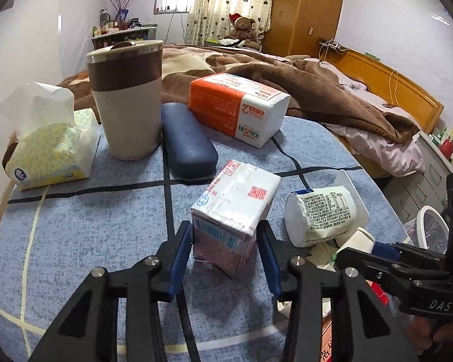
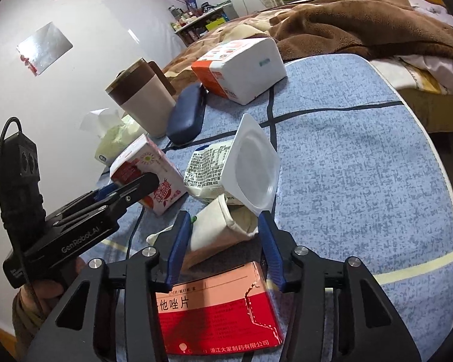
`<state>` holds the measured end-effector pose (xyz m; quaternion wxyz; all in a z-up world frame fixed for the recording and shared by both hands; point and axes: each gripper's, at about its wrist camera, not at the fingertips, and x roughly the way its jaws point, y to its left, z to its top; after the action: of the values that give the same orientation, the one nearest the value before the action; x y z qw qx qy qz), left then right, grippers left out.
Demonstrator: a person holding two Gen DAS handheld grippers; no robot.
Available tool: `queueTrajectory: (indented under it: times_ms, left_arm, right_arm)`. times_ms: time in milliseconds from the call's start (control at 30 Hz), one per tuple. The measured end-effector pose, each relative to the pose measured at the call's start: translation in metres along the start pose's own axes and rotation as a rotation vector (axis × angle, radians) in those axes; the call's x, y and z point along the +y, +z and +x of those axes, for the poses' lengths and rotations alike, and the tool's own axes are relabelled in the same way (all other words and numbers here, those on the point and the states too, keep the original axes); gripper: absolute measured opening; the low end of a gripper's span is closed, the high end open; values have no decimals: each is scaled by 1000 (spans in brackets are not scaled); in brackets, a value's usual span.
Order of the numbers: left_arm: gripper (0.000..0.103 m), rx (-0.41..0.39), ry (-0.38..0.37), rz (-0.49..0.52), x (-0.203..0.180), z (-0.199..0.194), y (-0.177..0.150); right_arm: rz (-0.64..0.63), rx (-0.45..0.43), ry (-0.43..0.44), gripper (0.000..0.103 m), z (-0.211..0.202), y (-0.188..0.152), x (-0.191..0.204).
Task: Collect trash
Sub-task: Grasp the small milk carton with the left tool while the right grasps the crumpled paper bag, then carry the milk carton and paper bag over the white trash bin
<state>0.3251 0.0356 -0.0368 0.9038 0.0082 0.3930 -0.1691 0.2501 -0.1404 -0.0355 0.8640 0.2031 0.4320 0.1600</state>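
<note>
The step in hand is judged to be the pick-up of two pieces of trash at once from the blue checked tablecloth [image 1: 75, 211]. The left gripper [image 1: 225, 246] straddles the pink-and-white drink carton [image 1: 235, 205], which stands tilted just in front of the dark blue glasses case [image 1: 188, 144]; its blue pads [image 1: 181, 259] lie against or very near the carton's two sides, though whether they truly press cannot be told, and the carton's foot remains on the cloth. The right gripper [image 2: 223, 235] has its jaws either side of a crumpled white paper cup [image 2: 223, 232], which lies on its side to the near right of the carton, under the tipped yoghurt pot [image 2: 226, 172] — the left pad appears to meet the cup, while the right pad seems to touch only its flared rim; a firm hold cannot be confirmed. A red medicine box [image 2: 217, 310] lies flat beneath that gripper, nearer than the cup. Both tools point forward and downward at a moderate slant, side by side, a person's hand [image 2: 49, 283] behind the left one. The next move appears to call for completing both closures, then a straight lift clear of the yoghurt pot, which leans on the cup and may roll. The mug [image 1: 126, 99], tissue pack [image 1: 51, 147] and napkin pack [image 1: 241, 105], all behind the carton, are judged not to be trash.
</note>
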Motion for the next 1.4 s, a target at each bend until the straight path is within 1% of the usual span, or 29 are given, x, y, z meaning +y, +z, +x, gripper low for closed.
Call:
queueTrajectory:
  times_ms: [100, 133, 267, 467, 633, 733, 967, 1067, 1267, 1400]
  left_arm:
    - [43, -12, 8, 5, -2, -4, 0]
    - [43, -16, 11, 7, -3, -5, 0]
    - [42, -29, 11, -2, -5, -9, 0]
    - [42, -30, 11, -2, -9, -15, -5]
    - [42, -61, 21, 2, -14, -29, -6]
    - [42, -79, 23, 7, -18, -40, -7]
    - [42, -110, 34, 16, -28, -62, -14]
    - [42, -127, 41, 30, -35, -73, -15]
    - [42, -163, 32, 54, -52, -92, -17]
    - [42, -176, 14, 67, -64, -101, -18]
  right_arm:
    - [-2, 0, 0, 41, -2, -2, -1]
    - [-2, -2, -1, 37, -3, -2, -1]
    - [2, -9, 3, 29, -7, -3, -2]
    - [-13, -22, 0, 27, -13, -8, -1]
    - [-15, -49, 15, 24, -24, -10, -1]
    - [-9, -71, 25, 20, -31, -12, -2]
    - [-16, -106, 46, 16, -49, -17, 0]
    - [-17, -143, 59, 12, -60, -19, 0]
    - [-23, -182, 61, 12, -78, -20, 1]
    - [-39, -218, 43, 12, -94, -22, 2]
